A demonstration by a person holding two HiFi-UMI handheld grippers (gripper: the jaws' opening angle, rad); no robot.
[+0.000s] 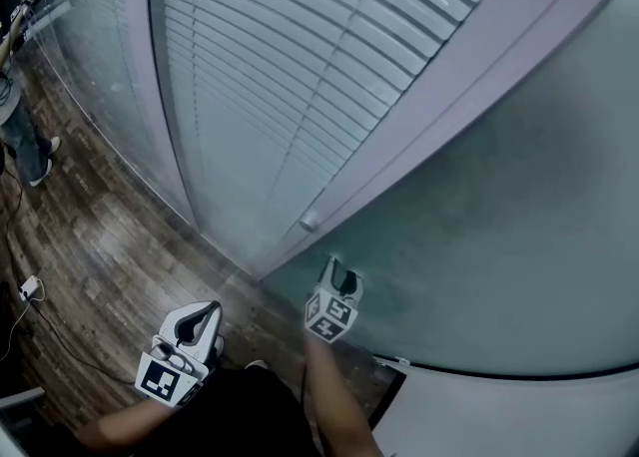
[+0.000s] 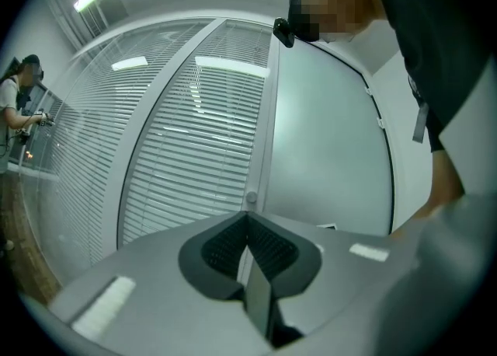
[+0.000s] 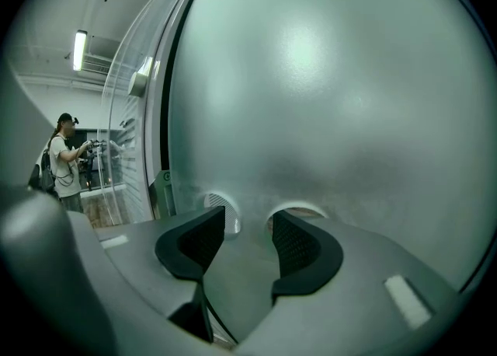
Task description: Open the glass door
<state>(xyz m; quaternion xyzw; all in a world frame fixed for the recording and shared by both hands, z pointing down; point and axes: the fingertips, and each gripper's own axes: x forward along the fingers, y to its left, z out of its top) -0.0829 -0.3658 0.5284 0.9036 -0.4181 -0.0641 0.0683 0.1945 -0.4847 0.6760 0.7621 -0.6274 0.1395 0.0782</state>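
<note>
The frosted glass door [image 1: 499,245] fills the right of the head view, and my right gripper [image 1: 339,273] points at it close to its left edge. In the right gripper view the door [image 3: 326,98] is very near. Two round cut-outs [image 3: 221,208] in it lie just beyond the fingertips. My right gripper [image 3: 248,242] is open, its jaws standing wide with nothing pressed between the pads. My left gripper [image 1: 207,317] hangs lower left, away from the door. In its own view the left gripper [image 2: 248,247] is shut with nothing in it.
A pale frame post [image 1: 469,76] with a small round knob [image 1: 310,221] borders the door. Left of it stands a glass wall with slatted blinds [image 1: 280,66]. A person [image 1: 20,136] stands far left on the wooden floor [image 1: 100,265], where a cable and plug [image 1: 30,290] lie.
</note>
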